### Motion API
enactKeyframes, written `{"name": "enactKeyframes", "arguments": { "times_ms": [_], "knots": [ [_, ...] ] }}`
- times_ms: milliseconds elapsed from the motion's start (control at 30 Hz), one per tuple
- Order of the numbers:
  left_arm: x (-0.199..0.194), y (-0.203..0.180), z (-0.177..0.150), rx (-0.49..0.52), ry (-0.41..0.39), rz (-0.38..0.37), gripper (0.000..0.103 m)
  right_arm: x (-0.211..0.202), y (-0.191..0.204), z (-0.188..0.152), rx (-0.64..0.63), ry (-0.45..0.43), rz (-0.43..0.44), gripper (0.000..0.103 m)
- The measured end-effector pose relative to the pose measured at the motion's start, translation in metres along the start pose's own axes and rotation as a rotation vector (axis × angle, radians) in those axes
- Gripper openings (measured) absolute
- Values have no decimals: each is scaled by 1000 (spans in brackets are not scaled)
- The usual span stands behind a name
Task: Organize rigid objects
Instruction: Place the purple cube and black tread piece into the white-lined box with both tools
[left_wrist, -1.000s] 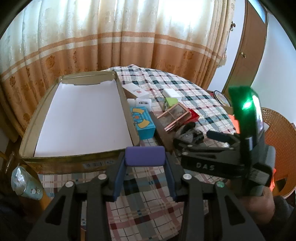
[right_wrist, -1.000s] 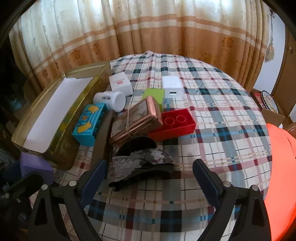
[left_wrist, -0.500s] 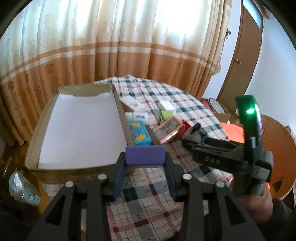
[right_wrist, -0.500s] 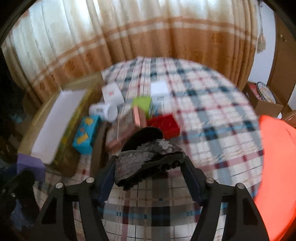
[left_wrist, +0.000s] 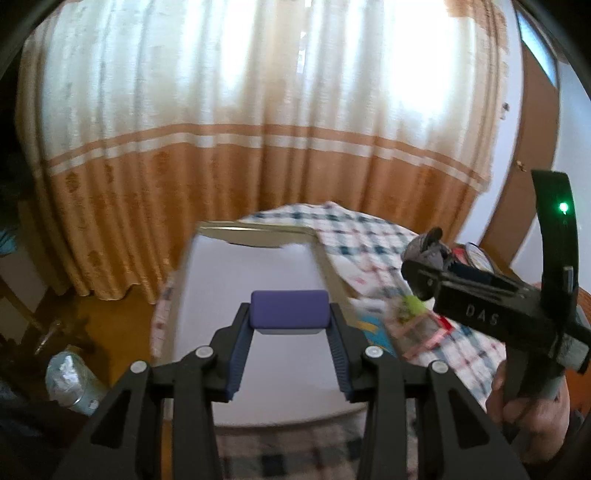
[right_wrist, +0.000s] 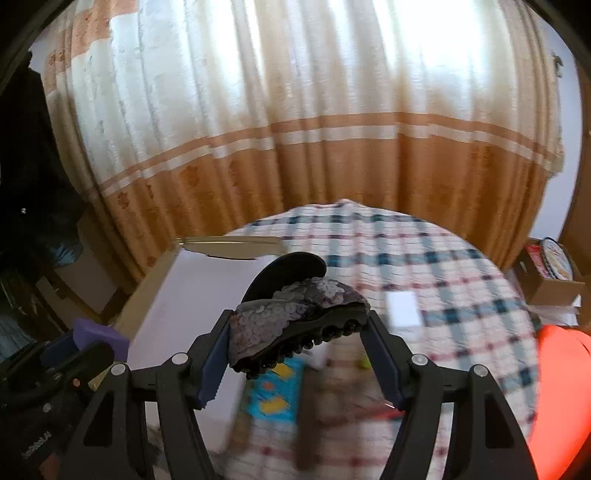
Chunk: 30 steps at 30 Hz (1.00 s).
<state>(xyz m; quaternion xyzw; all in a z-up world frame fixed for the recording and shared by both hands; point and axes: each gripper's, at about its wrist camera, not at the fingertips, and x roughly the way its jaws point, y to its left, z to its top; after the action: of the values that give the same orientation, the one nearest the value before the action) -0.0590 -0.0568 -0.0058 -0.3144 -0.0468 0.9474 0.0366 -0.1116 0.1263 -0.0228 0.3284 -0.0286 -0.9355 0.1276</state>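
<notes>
Left wrist view shows our left gripper (left_wrist: 289, 325) clamped on a purple block (left_wrist: 289, 309), and the white-lined box (left_wrist: 255, 273) lies straight ahead and below it. Our left hand is the nearer one to the box. Right wrist view shows our right gripper (right_wrist: 297, 334) holding a sequined shoe (right_wrist: 295, 314) crosswise, its long axis from pad to pad; the box (right_wrist: 199, 280) lies ahead and to the left. We judge that the next move is lowering each thing into the box. Other items lie blurred on the checked tablecloth (right_wrist: 424, 258). Orange and cream curtains (right_wrist: 295, 110) close the room behind.
</notes>
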Motion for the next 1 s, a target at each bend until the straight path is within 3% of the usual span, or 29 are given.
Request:
{"name": "enactKeyframes", "arguments": {
  "times_ms": [433, 667, 800, 933, 1000],
  "knots": [
    [44, 46, -7, -108, 81, 92, 39, 80, 57, -3, -67, 132, 64, 70],
    [55, 46, -13, -101, 124, 129, 39, 88, 63, -10, -108, 144, 56, 71],
    [60, 45, -15, -92, 149, 160, 39, 91, 61, -10, -82, 161, 92, 71],
    [62, 45, -14, -88, 170, 181, 39, 88, 59, -8, -46, 172, 132, 78],
    [61, 45, -14, -88, 168, 188, 45, 79, 56, -7, -26, 146, 115, 79]
  ]
}}
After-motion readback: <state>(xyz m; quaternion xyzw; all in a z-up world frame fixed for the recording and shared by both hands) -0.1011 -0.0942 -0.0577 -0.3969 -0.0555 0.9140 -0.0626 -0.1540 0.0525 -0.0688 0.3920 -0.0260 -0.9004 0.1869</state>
